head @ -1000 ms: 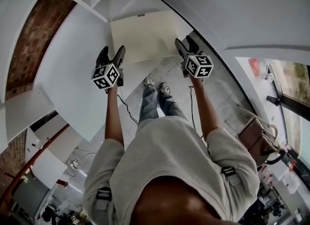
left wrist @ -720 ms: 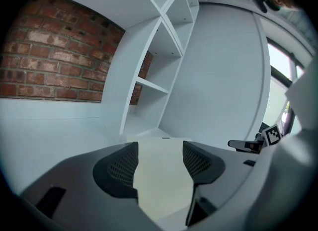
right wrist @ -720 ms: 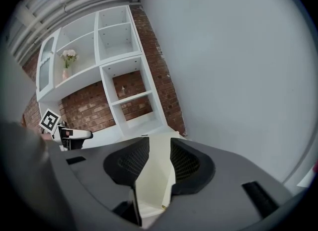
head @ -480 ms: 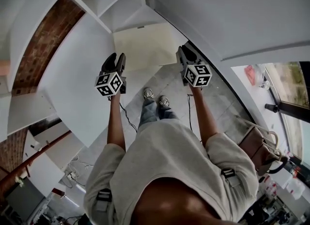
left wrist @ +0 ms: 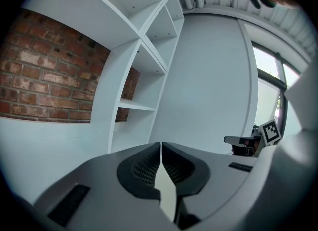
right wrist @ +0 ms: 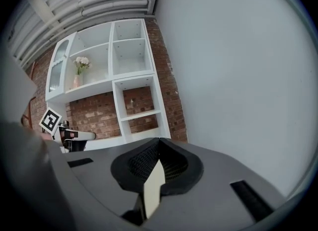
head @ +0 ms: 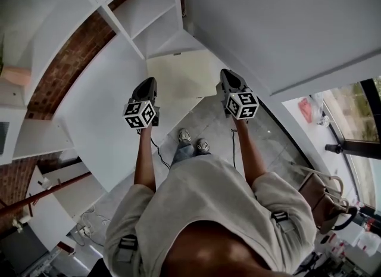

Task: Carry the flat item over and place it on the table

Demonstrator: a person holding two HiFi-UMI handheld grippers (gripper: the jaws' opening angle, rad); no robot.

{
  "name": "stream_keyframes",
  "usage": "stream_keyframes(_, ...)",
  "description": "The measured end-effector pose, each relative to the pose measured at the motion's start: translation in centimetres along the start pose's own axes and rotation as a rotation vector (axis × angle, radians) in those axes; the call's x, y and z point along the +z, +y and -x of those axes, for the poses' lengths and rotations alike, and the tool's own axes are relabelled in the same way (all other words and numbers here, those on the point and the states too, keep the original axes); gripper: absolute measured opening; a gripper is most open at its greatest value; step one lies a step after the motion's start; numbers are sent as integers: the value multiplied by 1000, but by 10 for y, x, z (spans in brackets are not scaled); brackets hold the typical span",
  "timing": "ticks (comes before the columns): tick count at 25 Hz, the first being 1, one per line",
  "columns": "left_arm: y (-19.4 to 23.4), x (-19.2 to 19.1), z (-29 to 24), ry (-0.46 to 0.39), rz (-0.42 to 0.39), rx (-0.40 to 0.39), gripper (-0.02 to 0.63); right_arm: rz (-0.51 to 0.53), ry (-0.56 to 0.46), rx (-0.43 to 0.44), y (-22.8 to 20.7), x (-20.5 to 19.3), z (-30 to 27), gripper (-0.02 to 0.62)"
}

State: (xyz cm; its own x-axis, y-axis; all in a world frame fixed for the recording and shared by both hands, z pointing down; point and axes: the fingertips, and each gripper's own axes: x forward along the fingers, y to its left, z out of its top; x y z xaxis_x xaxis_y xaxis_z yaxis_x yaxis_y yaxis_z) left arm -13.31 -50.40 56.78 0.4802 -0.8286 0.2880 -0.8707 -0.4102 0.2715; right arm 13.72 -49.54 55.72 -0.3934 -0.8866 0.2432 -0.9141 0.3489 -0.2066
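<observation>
White shelving (head: 128, 13) backed by a brick wall (head: 59, 70) is seen ahead and to the left of the left hand-held gripper (head: 149, 85). Its jaws have just been closing and are now clamped on the flat item (head: 178, 73), a thin slice of which is seen between the pads in the left gripper view (left wrist: 166, 190).

The flat item is a pale cream, rectangular panel with a plain, unmarked face and straight edges. It is held out ahead of both hand-held grippers and spans the gap between them, above the grey tiled floor (head: 214, 121). It is taken by its left side in one hand-held gripper and by its right side in the other.

The right hand-held gripper (head: 226, 78) has likewise just been closing and is pressed shut on the panel, whose cream edge is seen wedged between its pads (right wrist: 153, 185). A plain white wall (head: 268, 19) stands ahead and to the right of it.
</observation>
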Motion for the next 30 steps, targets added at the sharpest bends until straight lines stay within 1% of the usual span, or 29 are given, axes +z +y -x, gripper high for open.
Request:
stream_keyframes(5, -9, 18, 3, -25, -29, -7, 18, 19, -43, 27, 11, 22, 3, 26)
stream_keyframes(14, -15, 58, 5, -93, -69, -16, 17, 50, -110, 40, 19, 58, 3, 26)
stream_keyframes(25, -20, 86, 5, -141, -91, -25, 17, 89, -164, 57, 27, 91, 1, 26)
stream_keyframes(30, -23, 93, 4, -153, -99, -33, 17, 101, -174, 59, 28, 98, 1, 25)
